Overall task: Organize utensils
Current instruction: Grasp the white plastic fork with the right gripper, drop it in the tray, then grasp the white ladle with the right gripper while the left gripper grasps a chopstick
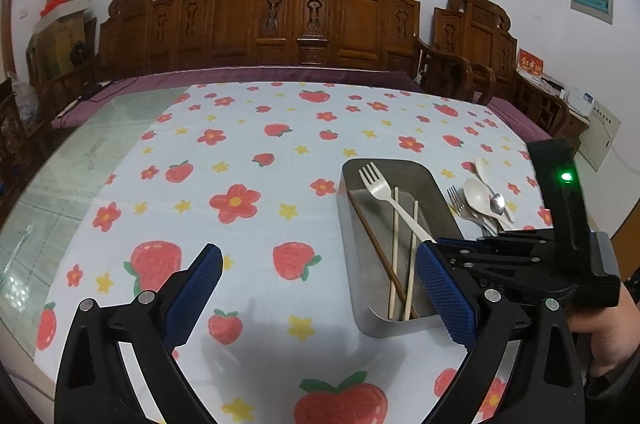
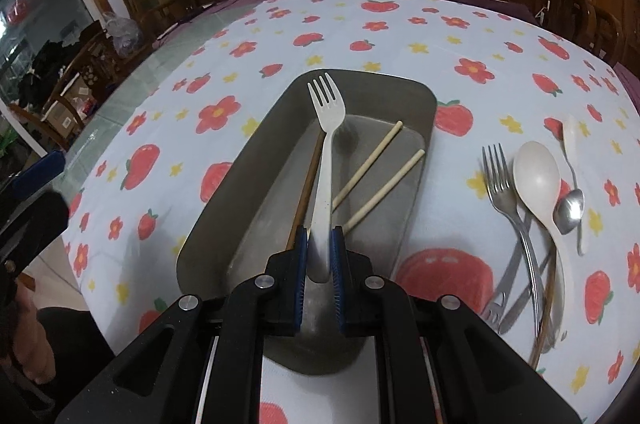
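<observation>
Right gripper (image 2: 320, 248) clamps the white fork (image 2: 326, 160) over the metal tray (image 2: 224, 208), handle end hidden; left gripper (image 1: 320, 288) spread, empty beside tray.

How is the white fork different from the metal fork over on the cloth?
The white fork is matte and pale; the metal fork is shiny steel. The white fork is clamped by its handle in the right gripper over the metal tray; the metal fork lies on the tablecloth among spoons, outside the tray. Both have their tines pointing away from the camera.
</observation>
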The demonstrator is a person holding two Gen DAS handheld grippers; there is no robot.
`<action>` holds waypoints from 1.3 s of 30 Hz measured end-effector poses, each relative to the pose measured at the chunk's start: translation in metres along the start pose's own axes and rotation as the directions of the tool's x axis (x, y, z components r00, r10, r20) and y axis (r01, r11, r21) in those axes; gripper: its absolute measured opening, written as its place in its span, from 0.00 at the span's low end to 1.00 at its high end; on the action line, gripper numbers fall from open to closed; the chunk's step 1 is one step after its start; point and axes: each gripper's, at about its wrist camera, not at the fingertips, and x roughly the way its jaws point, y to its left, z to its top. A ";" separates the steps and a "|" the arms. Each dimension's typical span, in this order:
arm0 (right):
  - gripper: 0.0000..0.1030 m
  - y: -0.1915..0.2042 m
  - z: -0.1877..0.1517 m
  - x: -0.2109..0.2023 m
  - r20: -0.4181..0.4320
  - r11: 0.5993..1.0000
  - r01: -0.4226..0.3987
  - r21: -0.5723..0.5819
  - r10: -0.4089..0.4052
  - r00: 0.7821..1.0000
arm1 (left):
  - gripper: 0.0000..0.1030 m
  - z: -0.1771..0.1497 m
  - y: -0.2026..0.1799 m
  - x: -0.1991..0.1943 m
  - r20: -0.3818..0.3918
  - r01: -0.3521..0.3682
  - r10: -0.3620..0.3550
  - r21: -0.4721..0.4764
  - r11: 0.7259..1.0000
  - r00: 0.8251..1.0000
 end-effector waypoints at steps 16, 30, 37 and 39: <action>0.24 -0.013 -0.010 -0.061 0.142 0.995 -0.004 -0.100 0.018 0.990 | 0.91 -0.007 -0.023 0.002 0.002 0.047 -0.047 0.035 0.998 0.999; 0.24 -0.118 -0.032 -0.107 0.165 0.987 0.161 0.001 -0.159 0.973 | 0.91 -0.020 -0.085 0.012 -0.035 0.156 -0.153 0.086 0.984 0.988; 0.24 -0.145 -0.046 -0.075 0.090 0.980 0.196 0.021 -0.197 0.976 | 0.91 -0.025 -0.099 0.014 -0.035 0.172 -0.169 0.092 0.981 0.985; 0.24 -0.149 -0.049 -0.065 0.068 0.981 0.194 0.019 -0.194 0.979 | 0.91 -0.026 -0.102 0.015 -0.038 0.178 -0.175 0.092 0.980 0.984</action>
